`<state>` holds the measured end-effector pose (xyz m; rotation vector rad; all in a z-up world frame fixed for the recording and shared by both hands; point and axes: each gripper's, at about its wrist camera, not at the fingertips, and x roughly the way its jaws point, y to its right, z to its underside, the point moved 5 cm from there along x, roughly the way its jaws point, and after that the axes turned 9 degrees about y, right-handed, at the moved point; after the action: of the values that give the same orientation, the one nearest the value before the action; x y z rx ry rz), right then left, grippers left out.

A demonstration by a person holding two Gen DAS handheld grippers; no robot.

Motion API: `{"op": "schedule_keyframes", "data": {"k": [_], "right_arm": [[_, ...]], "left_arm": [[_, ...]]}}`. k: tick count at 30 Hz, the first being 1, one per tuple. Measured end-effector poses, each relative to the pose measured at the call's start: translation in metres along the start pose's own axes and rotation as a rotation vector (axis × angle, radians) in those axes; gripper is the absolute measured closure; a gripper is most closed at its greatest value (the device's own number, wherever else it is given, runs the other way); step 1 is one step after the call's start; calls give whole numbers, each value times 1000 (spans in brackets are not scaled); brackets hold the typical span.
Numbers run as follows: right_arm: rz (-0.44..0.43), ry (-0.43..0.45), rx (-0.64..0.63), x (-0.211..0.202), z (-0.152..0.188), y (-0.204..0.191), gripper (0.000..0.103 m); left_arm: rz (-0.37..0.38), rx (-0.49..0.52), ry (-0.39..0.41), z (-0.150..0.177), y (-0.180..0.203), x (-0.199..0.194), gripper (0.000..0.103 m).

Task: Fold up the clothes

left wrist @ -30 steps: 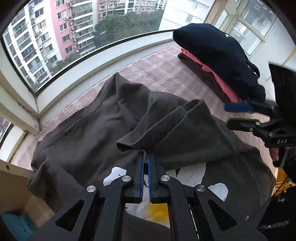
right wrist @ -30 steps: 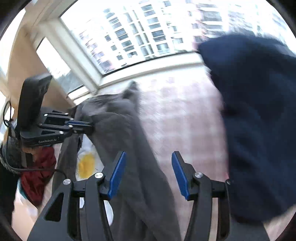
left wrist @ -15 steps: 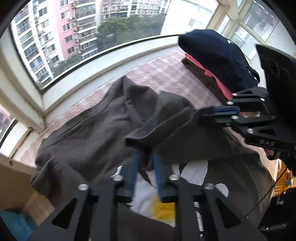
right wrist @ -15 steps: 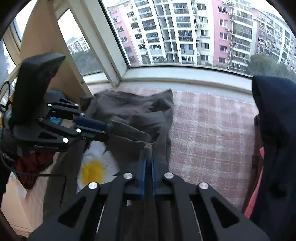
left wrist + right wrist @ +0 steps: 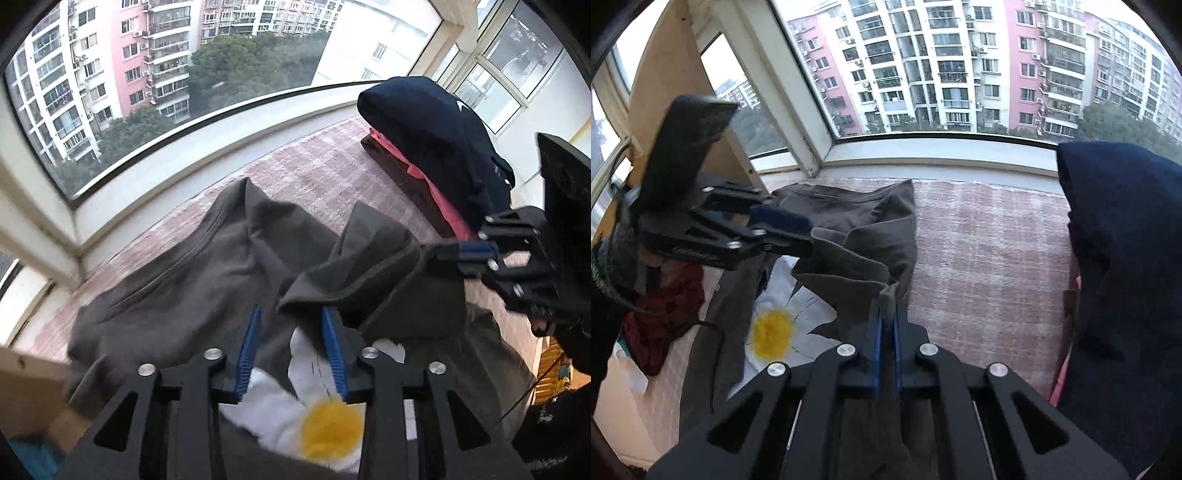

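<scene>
Two grippers work over one grey T-shirt (image 5: 177, 280) spread on a pink checked cloth (image 5: 317, 173) that covers the ledge under the window. At the left edge of the left wrist view a wooden board (image 5: 26, 376) borders the shirt's crumpled side. Next comes the left gripper (image 5: 291, 347): its blue-padded jaws have just been opening and now stand apart, with the folded sleeve edge lying loose between them and no pad pressing on it. Below them shows the shirt's white and yellow daisy print (image 5: 325, 421). Further right, the right gripper (image 5: 885, 347) is clenched on a narrow pinch of the same sleeve hem, lifting it into a small tent. At the far right sits a stack of garments already folded, a navy one (image 5: 436, 147) on top of a coral one (image 5: 439, 192).

The shirt looks light, soft and limp; it will likely sag and drag wherever it is not supported, and it creases rather than slips. A hem or seam, where the cloth is doubled, seems the surest place to take hold, with a second pinch along the same edge to keep the fold straight.

Small lettering sits on the side of each gripper body, but it is too blurred here to read. No label or writing shows on the shirt.
</scene>
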<state>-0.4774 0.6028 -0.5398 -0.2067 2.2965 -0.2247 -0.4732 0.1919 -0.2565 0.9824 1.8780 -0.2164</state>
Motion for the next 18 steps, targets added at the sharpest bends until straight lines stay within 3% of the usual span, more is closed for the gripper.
{"op": "schedule_keyframes", "data": {"k": [4, 5, 7, 9, 18], "right_arm": [[7, 0, -13, -1, -1, 1, 98], [9, -2, -14, -1, -1, 2, 98], [10, -4, -18, -1, 0, 3, 97], [8, -6, -23, 0, 0, 3, 92], [8, -2, -45, 2, -1, 4, 91]], "left_arm": [[-2, 46, -36, 1, 5, 12, 72], [0, 59, -45, 1, 6, 15, 86], [9, 56, -46, 1, 8, 15, 100], [16, 63, -39, -1, 11, 13, 100], [-12, 92, -54, -2, 14, 6, 100]]}}
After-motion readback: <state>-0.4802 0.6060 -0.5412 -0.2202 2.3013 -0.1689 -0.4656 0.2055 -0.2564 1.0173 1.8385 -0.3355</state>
